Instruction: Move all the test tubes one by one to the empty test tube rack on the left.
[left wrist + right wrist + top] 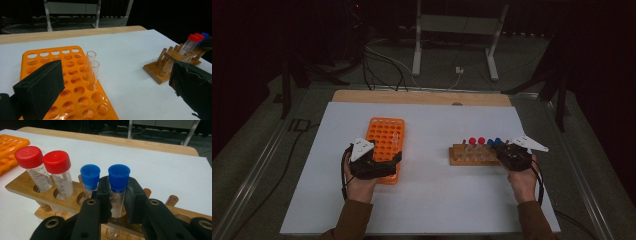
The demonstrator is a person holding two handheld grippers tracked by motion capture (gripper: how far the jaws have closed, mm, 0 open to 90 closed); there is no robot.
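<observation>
A wooden rack [23, 185] holds two red-capped tubes [57, 163] and two blue-capped tubes. My right gripper [117, 201] is shut on the right-hand blue-capped tube [119, 178], just under its cap, and the tube still stands in its hole. In the high view the right gripper [499, 149] sits at the right end of the wooden rack [462, 156]. My left gripper [112, 92] is open wide over the near end of the orange rack [75, 100], where two clear uncapped tubes [92, 71] stand upright. From above, the left gripper [379, 156] covers the near part of the orange rack [384, 131].
A white sheet [432, 200] covers the table, with a wooden edge [422, 97] at the back. Beyond the table stand a metal frame [454, 37] and floor cables. The orange rack has many vacant holes.
</observation>
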